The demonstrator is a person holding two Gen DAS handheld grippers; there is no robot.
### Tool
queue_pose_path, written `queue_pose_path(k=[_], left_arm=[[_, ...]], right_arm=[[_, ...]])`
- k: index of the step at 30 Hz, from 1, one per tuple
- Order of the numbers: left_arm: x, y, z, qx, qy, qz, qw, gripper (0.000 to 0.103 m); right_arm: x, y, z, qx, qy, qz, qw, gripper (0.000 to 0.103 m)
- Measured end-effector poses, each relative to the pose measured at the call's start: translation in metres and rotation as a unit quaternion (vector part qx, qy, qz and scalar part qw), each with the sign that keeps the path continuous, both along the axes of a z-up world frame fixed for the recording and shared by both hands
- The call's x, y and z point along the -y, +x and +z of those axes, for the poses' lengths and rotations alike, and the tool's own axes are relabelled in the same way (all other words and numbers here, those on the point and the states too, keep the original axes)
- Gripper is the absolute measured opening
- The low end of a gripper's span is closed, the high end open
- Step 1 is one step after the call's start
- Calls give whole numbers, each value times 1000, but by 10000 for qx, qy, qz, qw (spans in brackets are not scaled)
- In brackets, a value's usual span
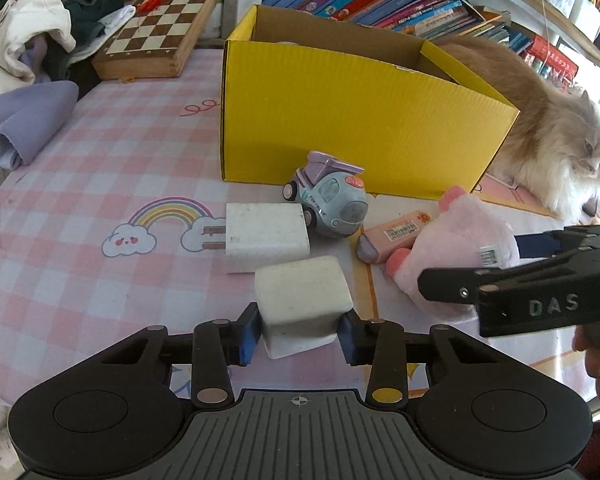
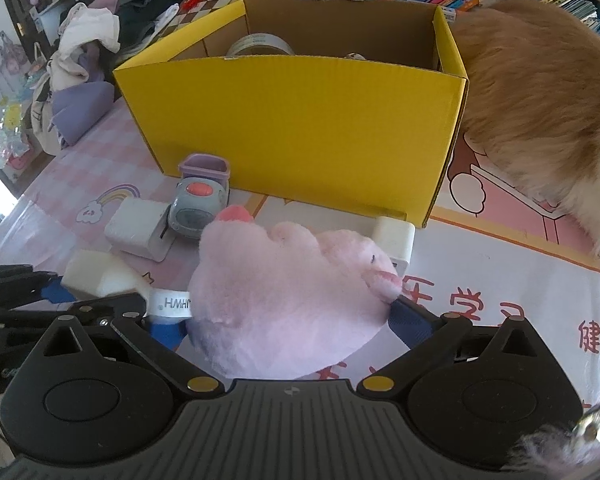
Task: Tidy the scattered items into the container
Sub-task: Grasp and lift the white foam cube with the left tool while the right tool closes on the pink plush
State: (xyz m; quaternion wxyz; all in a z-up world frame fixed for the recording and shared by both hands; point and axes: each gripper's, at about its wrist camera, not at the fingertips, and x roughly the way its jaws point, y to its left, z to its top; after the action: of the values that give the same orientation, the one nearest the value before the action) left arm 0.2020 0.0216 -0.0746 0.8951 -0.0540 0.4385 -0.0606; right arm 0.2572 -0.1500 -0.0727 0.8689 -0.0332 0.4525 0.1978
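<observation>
In the left wrist view, the left gripper (image 1: 298, 330) pinches a white foam block (image 1: 302, 300) between its blue pads, low over the pink checked tablecloth (image 1: 80, 184). Beyond lie a white charger (image 1: 266, 236), a toy car (image 1: 330, 198), a pink eraser (image 1: 396, 236) and the yellow cardboard box (image 1: 356, 120). In the right wrist view, the right gripper (image 2: 290, 320) is spread around a pink plush toy (image 2: 288, 292), pads touching its sides. A fluffy cat (image 2: 540, 100) lies beside the box.

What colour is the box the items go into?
Bright yellow outside, plain brown cardboard inside. The box shows best in the right wrist view.
</observation>
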Motion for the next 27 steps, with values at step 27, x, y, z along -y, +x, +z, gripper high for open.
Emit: queue_pose_path(k=[27], left_arm=[[-8,-23,21,393,-34,-383,9985,30]], right_arm=[[4,-40,20,273,105,-387,9988,84]])
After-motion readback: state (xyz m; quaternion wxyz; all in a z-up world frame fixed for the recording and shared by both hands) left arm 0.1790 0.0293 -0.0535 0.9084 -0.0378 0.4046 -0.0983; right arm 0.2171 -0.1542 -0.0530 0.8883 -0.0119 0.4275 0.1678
